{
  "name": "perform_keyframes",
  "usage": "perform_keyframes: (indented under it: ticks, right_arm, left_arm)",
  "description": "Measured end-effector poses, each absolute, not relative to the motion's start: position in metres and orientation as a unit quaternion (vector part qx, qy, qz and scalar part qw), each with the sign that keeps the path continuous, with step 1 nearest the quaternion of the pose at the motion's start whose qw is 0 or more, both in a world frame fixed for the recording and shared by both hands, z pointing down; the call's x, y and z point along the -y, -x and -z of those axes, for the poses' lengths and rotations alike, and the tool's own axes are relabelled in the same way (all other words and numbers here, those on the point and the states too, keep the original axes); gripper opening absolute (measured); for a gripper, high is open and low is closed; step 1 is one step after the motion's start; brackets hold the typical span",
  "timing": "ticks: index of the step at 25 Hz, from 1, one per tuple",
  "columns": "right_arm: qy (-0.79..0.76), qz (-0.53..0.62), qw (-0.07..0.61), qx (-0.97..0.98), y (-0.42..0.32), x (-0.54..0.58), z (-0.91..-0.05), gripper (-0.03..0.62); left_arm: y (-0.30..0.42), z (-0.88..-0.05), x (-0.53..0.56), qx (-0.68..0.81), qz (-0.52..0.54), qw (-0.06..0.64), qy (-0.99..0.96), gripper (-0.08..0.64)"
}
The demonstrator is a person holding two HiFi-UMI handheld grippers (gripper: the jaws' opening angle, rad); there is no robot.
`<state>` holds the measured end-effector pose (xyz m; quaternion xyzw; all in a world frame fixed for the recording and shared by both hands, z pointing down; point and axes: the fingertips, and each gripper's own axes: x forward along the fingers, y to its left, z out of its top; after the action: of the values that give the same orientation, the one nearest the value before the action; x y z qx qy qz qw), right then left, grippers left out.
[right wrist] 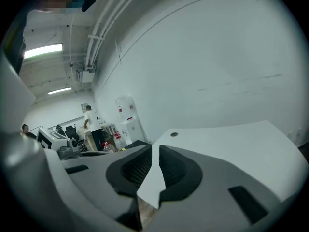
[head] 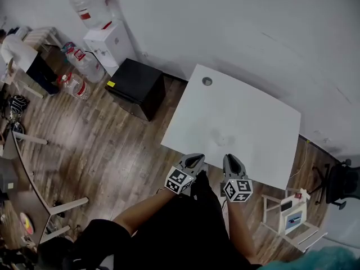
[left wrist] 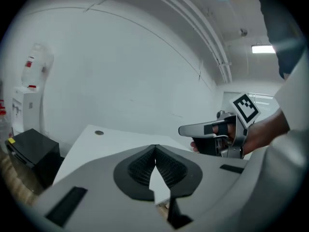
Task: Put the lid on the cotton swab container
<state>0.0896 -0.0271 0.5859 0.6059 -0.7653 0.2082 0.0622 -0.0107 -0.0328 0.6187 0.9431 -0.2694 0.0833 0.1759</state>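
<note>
The white table point(head: 253, 111) fills the middle of the head view. A faint pale smudge point(head: 219, 139) lies on it in front of the grippers; it is too dim to tell as a container or a lid. Both grippers hover at the table's near edge, side by side. My left gripper point(head: 195, 161) point(left wrist: 155, 146) is shut, its ribbed pads meeting with nothing between them. My right gripper point(head: 232, 161) point(right wrist: 155, 145) keeps a narrow gap between its tips and holds nothing. The left gripper view also shows the right gripper point(left wrist: 186, 129) in a hand, off to the right.
A round cable hole point(head: 207, 81) sits near the table's far left corner. A black cabinet point(head: 136, 86), a water dispenser point(head: 109, 44) and water bottles point(head: 84, 63) stand on the wood floor at left. A white stand point(head: 289, 212) and black chair point(head: 343, 184) are at right.
</note>
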Motion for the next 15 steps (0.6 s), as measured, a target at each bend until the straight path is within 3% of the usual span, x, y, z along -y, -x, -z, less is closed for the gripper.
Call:
perform_keyframes:
  ticks: [7,15]
  right_arm:
    - [-0.641,-0.176,0.049,0.746,-0.032,-0.034,-0.537,0.063]
    - [-0.650,-0.135,0.017,0.748,0.023,-0.072,-0.499,0.046]
  left_arm:
    - [0.035,-0.552,-0.016,0.227,-0.045,0.198,-0.952,0.012]
    - [0.065,-0.506,-0.045,0.267,-0.031,0.163,-0.949,0.012]
